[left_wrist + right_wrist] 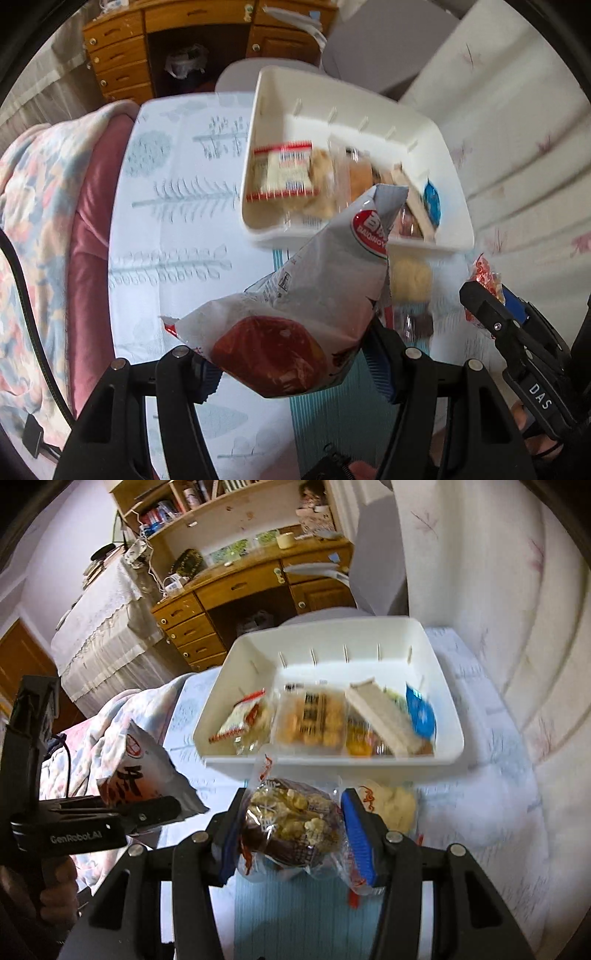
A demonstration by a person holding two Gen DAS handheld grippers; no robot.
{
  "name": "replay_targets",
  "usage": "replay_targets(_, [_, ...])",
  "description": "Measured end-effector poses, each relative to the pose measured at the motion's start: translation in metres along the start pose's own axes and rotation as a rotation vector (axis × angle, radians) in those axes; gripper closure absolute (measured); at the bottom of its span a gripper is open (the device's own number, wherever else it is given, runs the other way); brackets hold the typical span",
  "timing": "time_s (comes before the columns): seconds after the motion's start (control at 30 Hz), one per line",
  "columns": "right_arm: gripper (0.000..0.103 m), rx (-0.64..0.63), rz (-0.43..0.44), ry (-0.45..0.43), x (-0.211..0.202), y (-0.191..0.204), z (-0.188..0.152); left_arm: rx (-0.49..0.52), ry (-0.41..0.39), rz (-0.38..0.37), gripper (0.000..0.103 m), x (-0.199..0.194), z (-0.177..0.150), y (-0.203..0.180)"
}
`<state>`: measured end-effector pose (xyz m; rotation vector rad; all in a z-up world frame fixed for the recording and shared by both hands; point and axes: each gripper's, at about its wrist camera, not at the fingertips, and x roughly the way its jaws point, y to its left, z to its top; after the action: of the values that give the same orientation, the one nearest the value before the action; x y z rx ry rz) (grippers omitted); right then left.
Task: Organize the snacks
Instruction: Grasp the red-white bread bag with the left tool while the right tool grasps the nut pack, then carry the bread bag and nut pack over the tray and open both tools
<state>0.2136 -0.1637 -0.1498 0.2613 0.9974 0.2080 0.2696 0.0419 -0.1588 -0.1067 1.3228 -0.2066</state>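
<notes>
Above the near edge of the table (480, 716), I have my left hand-held gripper (291, 369) clamped on a silver-white snack bag (295, 306) and my right hand-held gripper (291, 834) clamped on a clear pack of brown clustered snacks (291, 827). The white bin (443, 753) just beyond is already crowded. I judge the big bag, pinched low at one end, could swing or slip; dropped carelessly, it may bury the smaller packs or catch the bin's near rim.
</notes>
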Motion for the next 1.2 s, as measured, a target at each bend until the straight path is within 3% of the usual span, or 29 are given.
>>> replay_targets(0.3, [0.053,-0.026,0.029,-0.034,0.021,-0.03,0.043,-0.057,-0.089,-0.002,0.039,0.004,0.05,-0.01])
replay_targets(0.63, [0.052,-0.11,0.037,-0.1,0.052,-0.058,0.088,-0.108,-0.137,-0.001,0.039,0.044,0.094,-0.033])
replay_targets(0.87, [0.052,-0.131,0.047,-0.113,0.075,-0.068,0.1,-0.093,-0.164,0.007,0.037,0.058,0.106,-0.049])
replay_targets(0.93, [0.052,-0.128,0.057,-0.112,0.077,-0.068,0.1,-0.078,-0.157,0.012,0.03,0.061,0.108,-0.052])
replay_targets(0.97, [0.051,-0.125,0.054,-0.109,0.078,-0.068,0.1,-0.075,-0.151,0.016,0.024,0.061,0.109,-0.053])
replay_targets(1.07, [0.039,-0.119,0.043,-0.112,0.078,-0.068,0.1,-0.088,-0.14,0.011,0.023,0.062,0.108,-0.054])
replay_targets(1.2, [0.037,-0.109,0.036,-0.113,0.073,-0.067,0.099,-0.101,-0.126,0.008,0.022,0.058,0.103,-0.053])
